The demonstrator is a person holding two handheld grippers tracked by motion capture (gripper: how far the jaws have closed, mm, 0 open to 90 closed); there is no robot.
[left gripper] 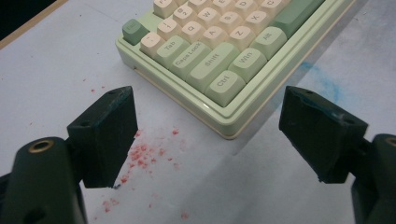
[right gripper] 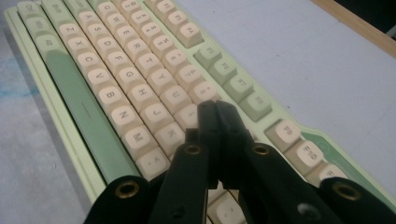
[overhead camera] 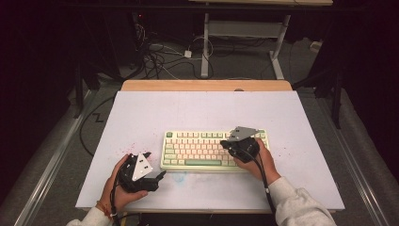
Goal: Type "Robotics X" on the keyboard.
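Keyboard (overhead camera: 214, 149) under pinched-shut right gripper (right gripper: 215, 109); left gripper (left gripper: 208, 135) gaping, idle; easy to mash neighbouring keys if tips drift

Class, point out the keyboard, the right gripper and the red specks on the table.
Keyboard (overhead camera: 197, 150): high view, middle of its keys.
Right gripper (right gripper: 215, 109): right gripper view, tips of its closed jaws.
Red specks (left gripper: 140, 154): left gripper view, densest patch.

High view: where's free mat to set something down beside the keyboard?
Widest free patch: the white mat between the keyboard and the wooden table edge at the far side. Also free: the mat's right strip past the keyboard. Crowded: near-left corner, with the left tool, and the keyboard's right end under the right tool.
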